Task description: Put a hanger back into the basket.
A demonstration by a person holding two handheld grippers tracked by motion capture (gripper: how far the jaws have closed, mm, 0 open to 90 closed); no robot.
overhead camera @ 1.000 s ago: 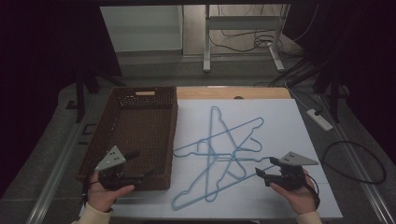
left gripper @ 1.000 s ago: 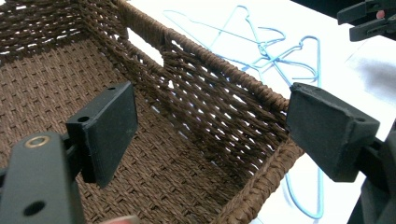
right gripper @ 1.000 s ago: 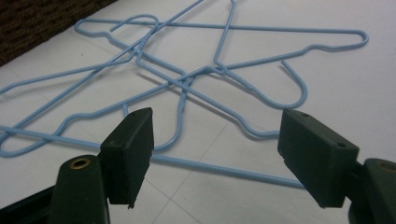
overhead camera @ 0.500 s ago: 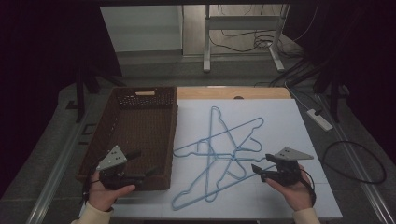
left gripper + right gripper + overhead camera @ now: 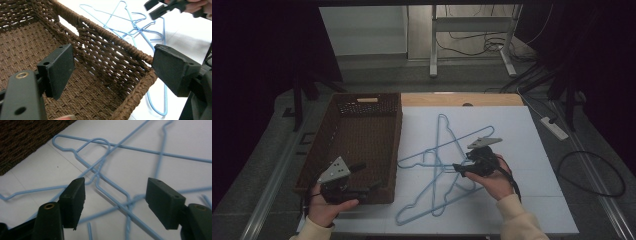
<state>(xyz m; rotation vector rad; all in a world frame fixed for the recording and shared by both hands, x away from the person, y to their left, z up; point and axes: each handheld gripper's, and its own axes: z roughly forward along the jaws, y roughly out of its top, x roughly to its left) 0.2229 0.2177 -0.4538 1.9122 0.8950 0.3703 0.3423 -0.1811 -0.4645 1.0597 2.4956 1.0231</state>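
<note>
Right gripper (image 5: 463, 170) over pile of light-blue wire hangers (image 5: 439, 167) on white table sheet (image 5: 532, 150).
Its jaws gape wide, have just been closing a little, wires below them, nothing gripped. Left gripper (image 5: 369, 186) wide open, empty, at near rim of brown woven wicker basket (image 5: 357, 132); hangers lie just right of basket.

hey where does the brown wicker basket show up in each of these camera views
High view: the basket sits left of centre, beside the white sheet.
Left gripper view: its woven floor and near corner take up the left and middle.
Right gripper view: a dark woven piece of it is in the top left corner.
Shared landmark: the tangled blue hangers.
</note>
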